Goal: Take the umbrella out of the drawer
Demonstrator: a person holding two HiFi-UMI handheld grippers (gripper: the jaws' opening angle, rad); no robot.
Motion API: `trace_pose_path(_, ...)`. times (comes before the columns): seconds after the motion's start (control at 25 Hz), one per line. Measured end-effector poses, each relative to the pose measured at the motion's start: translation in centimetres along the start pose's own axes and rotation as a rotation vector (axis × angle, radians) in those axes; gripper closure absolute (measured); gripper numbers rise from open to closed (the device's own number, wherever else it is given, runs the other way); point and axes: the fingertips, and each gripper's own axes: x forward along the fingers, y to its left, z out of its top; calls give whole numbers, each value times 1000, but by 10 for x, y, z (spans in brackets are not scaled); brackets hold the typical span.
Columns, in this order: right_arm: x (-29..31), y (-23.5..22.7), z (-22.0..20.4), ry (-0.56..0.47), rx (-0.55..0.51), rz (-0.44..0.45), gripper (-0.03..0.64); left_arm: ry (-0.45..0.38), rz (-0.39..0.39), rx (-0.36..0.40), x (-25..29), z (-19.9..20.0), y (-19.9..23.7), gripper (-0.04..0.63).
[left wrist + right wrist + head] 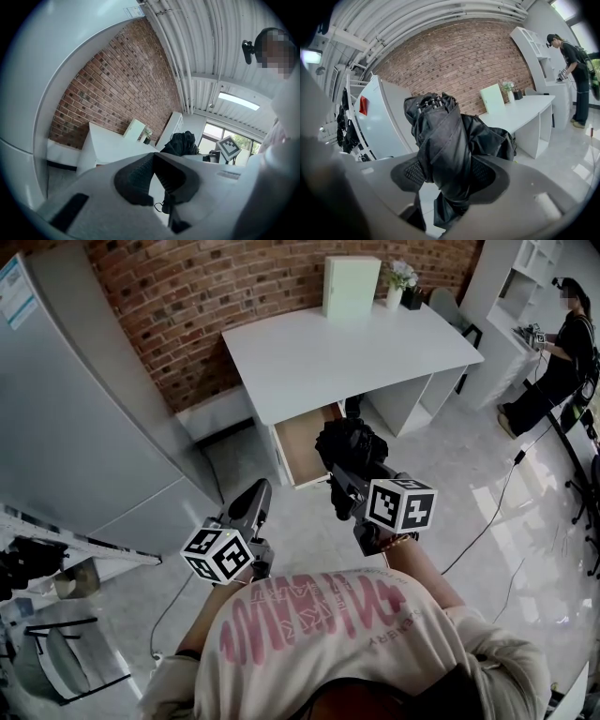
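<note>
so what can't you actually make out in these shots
- Drawer contents, head view: the umbrella and right gripper cover part of it, so whether anything else is inside can't be told.
- Umbrella's lower end, right gripper view: it drops behind the gripper's own body.
- Fridge label, head view: print too small, cut by the edge.
- Left gripper jaws, head view: seen from behind.

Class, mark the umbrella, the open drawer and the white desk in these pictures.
umbrella (445,140), right gripper view, folded black canopy.
drawer (305,442), head view, its wooden bottom.
desk (347,357), head view, bare white top.
</note>
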Motion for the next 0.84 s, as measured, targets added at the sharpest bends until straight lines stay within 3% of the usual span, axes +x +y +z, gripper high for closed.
trace_pose_path(0.84, -5, -6, -12, 23, -3, -2, 357, -3, 19, -4, -3, -7, -2, 592)
